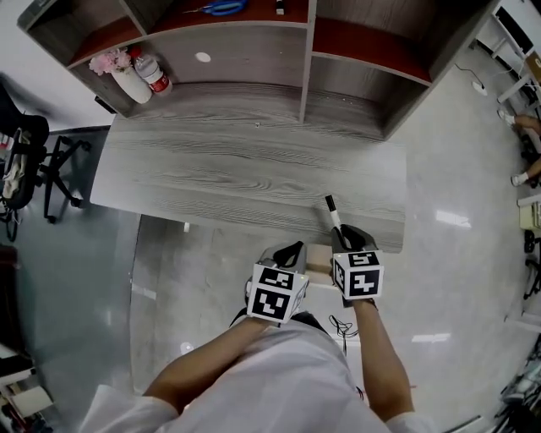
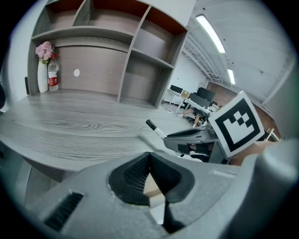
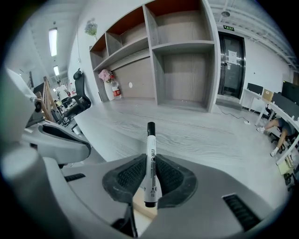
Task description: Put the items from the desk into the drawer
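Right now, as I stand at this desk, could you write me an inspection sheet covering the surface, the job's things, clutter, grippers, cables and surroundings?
Surface: grey wood-grain desk, mostly bare.
Job's things: one marker, black cap pointing away, held over the desk's near edge. A drawer cannot be clearly made out.
Clutter: vase of pink flowers and a bottle at the back left; scissors on a shelf.
Grippers: left gripper jaws together, nothing between them; right gripper jaws closed on the marker.
Cables: a thin cable on the floor, far right.
Surroundings: shelf unit behind the desk; office chair at the left; glossy floor.
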